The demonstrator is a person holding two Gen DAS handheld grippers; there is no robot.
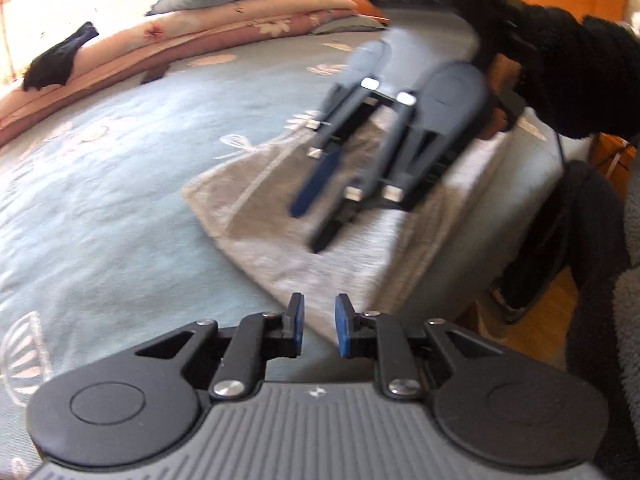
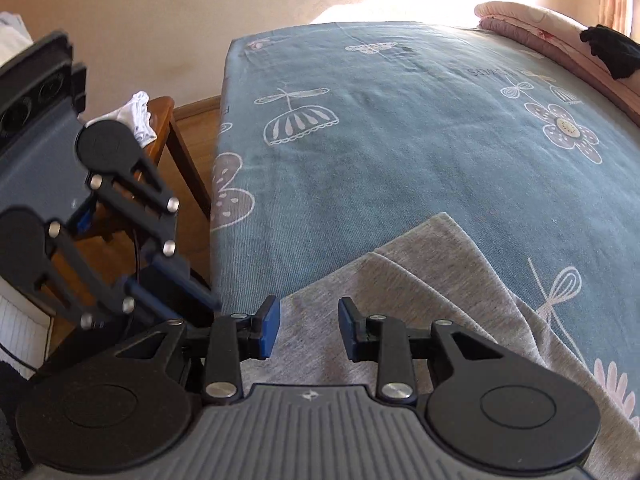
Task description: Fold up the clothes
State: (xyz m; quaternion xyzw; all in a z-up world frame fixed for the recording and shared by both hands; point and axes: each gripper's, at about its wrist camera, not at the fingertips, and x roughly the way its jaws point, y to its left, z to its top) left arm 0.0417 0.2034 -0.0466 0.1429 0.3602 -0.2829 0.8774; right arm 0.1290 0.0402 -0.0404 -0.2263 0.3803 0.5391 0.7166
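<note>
A grey garment [image 1: 352, 264] lies partly folded near the corner of a bed covered by a blue patterned sheet [image 1: 120, 200]. In the left wrist view my left gripper [image 1: 320, 326] hovers at the garment's near edge, its blue pads a narrow gap apart with nothing between them. My right gripper [image 1: 310, 226] is blurred there and points down over the garment's middle. In the right wrist view the right gripper [image 2: 310, 330] stands open just above the grey garment [image 2: 400, 300], holding nothing. The left gripper [image 2: 196, 300] shows at the left, by the edge of the blue sheet [image 2: 400, 140].
Folded quilts and a pillow [image 1: 240, 12] are stacked along the far side of the bed, with a black cloth [image 1: 60, 60] draped on them. A wooden stool [image 2: 168, 120] carrying a white cloth [image 2: 136, 116] stands beside the bed. A person's black fleece sleeve [image 1: 560, 60] reaches in from the right.
</note>
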